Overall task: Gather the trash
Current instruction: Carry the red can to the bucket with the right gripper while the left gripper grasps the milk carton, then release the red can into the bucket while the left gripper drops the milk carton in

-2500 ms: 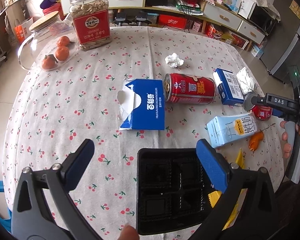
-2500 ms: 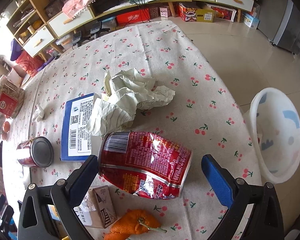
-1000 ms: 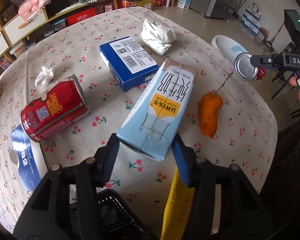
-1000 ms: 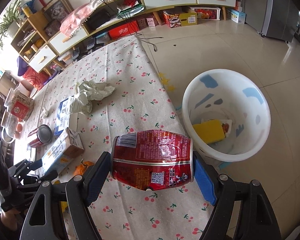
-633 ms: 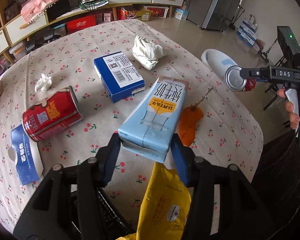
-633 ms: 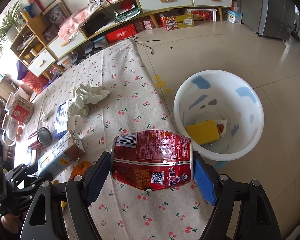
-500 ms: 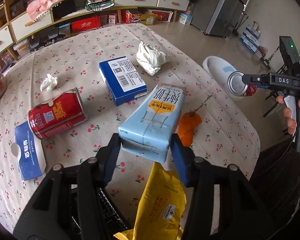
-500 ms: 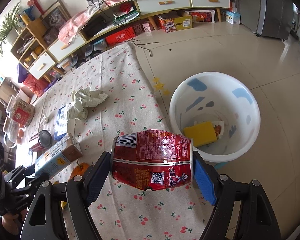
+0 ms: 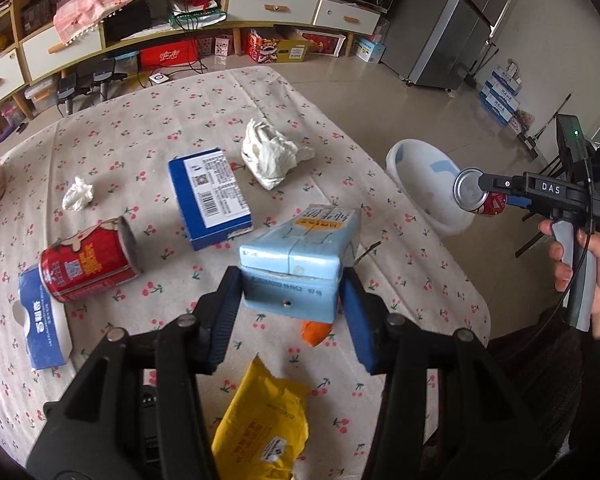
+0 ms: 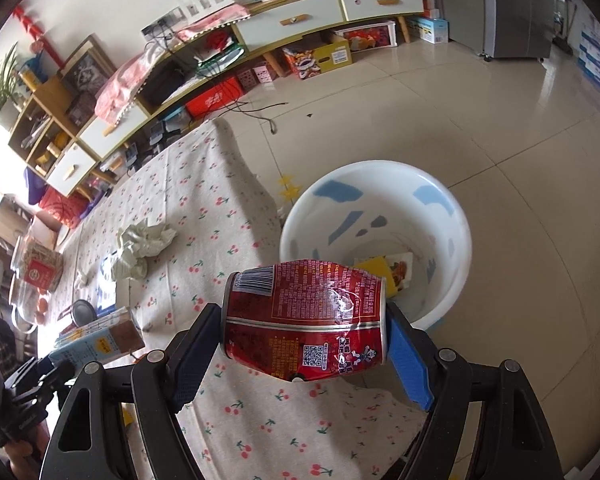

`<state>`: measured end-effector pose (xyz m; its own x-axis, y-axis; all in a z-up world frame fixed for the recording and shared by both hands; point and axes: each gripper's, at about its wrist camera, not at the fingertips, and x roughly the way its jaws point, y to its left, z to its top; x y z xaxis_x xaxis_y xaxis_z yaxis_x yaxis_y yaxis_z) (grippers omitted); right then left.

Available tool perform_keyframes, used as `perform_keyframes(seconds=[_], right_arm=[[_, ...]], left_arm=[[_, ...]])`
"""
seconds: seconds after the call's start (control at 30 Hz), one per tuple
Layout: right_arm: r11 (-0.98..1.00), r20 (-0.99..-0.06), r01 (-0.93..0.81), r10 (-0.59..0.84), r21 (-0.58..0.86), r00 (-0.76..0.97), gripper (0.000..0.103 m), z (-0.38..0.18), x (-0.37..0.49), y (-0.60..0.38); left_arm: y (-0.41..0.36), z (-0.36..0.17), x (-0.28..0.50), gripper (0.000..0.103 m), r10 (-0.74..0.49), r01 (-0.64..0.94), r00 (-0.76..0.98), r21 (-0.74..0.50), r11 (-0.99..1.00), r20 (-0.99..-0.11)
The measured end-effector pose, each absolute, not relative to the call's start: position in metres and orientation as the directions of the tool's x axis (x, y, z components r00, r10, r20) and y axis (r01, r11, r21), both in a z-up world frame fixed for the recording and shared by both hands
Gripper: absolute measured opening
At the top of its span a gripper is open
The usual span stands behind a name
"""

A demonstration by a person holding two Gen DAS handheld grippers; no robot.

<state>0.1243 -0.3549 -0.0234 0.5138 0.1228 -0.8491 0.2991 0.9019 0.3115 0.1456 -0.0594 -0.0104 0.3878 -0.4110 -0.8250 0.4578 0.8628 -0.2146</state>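
My right tongs (image 10: 305,334) clamp a dented red can (image 10: 305,322) at the table edge (image 10: 260,196), with the white basin (image 10: 452,216) ahead on open floor. My left tongs (image 9: 290,294) clamp a blue carton (image 9: 296,264) above the tablecloth (image 9: 148,128).

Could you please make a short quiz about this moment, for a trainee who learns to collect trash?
1. True or false: the right gripper is shut on a dented red can.
2. The left gripper holds: A) yellow pouch B) light blue milk carton C) blue box
3. Fill in: the white basin stands on the ____, beside the table.

Key: 1 true; 2 B; 3 floor.
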Motion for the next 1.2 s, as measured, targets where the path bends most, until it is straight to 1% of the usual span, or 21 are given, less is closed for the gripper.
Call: perform_keyframes(seconds=[0.33,0.47,0.6,0.77,1.03,1.2], right_arm=[[0.861,-0.853,0.386,0.099,0.332,0.513,0.081,-0.036,0.133,-0.407],[0.832,-0.864,0.422,0.129,0.361,0.486,0.081,-0.053,0.142,-0.426],[0.799,-0.856,0.441,0.169,0.409,0.488,0.083,-0.062,0.147,-0.439],[0.785,-0.836,0.434,0.187,0.443,0.515,0.086,-0.058,0.144,-0.448],[0.766,-0.845,0.503,0.097,0.401,0.526,0.086,-0.046,0.12,-0.471],[0.736,-0.845,0.542,0.076,0.405,0.529,0.086,-0.047,0.1,-0.487]], left_arm=[[-0.139,-0.014,0.165,0.052,-0.442,0.529,0.341,-0.219,0.82,-0.829],[-0.161,-0.016,0.172,0.051,-0.446,0.535,0.328,-0.225,0.814,-0.833],[-0.177,-0.015,0.178,0.051,-0.452,0.543,0.325,-0.227,0.808,-0.831],[-0.198,-0.014,0.183,0.051,-0.454,0.551,0.322,-0.225,0.804,-0.831],[-0.242,-0.02,0.187,0.052,-0.463,0.59,0.292,-0.224,0.776,-0.837],[-0.267,-0.034,0.19,0.052,-0.455,0.596,0.269,-0.225,0.771,-0.849]])
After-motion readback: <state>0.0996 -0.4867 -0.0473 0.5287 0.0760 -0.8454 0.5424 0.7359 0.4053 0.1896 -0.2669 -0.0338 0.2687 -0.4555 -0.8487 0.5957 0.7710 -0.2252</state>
